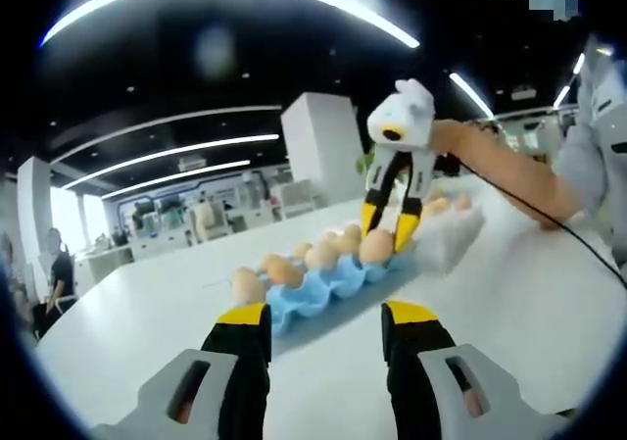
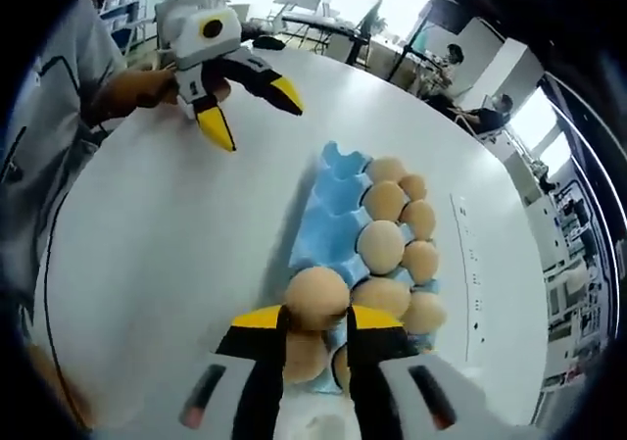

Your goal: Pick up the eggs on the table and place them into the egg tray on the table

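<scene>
In the right gripper view, the right gripper has its yellow-tipped jaws clamped on a brown egg, held just over the near end of the blue egg tray that lies on the white table. The tray's right-hand row holds other eggs in a line, with more along its far edge, while several cups on the left side — the ones nearer the table's open middle — sit bare. Farther off in this view, the left gripper hangs above the table with its jaws spread apart and nothing between them, held by a hand coming from a grey sleeve. In the left gripper view, the left gripper's own black jaws with yellow tips stand wide apart low in the picture, the egg tray lying beyond them on the table. There the right gripper reaches down at the tray's far end, its tips around an egg — a forearm stretches in from the right behind it. Desks and ceiling light strips fill the background.
</scene>
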Demonstrator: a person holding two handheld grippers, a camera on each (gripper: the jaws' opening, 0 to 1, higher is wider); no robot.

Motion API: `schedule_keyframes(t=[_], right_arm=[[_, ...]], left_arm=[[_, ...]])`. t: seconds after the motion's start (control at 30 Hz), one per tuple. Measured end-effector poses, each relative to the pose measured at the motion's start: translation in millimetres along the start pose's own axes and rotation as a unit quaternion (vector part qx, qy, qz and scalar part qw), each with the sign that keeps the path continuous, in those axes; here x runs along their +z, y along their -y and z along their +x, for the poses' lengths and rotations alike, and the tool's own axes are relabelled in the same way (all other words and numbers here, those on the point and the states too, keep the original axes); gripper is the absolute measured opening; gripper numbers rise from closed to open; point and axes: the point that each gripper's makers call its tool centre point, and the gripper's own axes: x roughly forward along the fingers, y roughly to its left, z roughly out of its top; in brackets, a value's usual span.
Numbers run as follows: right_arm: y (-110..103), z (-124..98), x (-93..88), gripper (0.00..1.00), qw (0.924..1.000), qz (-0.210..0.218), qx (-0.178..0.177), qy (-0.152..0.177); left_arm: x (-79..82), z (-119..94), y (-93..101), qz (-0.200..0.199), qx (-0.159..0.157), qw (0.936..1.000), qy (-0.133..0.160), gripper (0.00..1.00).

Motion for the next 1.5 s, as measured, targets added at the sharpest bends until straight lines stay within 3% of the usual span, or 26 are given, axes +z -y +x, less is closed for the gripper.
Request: schedule_keyframes(t=[0.03, 0.13, 0.23, 1.5], right_arm=[[-13.1, 0.4, 1.4, 0.04, 0.9994, 0.004, 0.036, 0.000], [-9.1, 3.5, 6.6, 0.05, 0.9977, -0.065, 0.017, 0.007], [-10.2, 2.4, 4.2, 0.05, 0.9994, -0.030, 0.019, -0.002], [-8.8, -0.1, 0.3, 0.05, 0.9995, -0.023, 0.020, -0.003]], left_arm=[[0.0, 0.0, 0.0, 0.000, 0.000, 1.0000, 0.000, 0.45], [-0.3, 0.1, 0.1, 0.000, 0.000, 1.0000, 0.000, 0.45], [-0.3, -0.1, 0.0, 0.001, 0.000, 1.0000, -0.001, 0.45], [-0.6, 0.6, -0.2, 0.002, 0.000, 1.0000, -0.001, 0.45]])
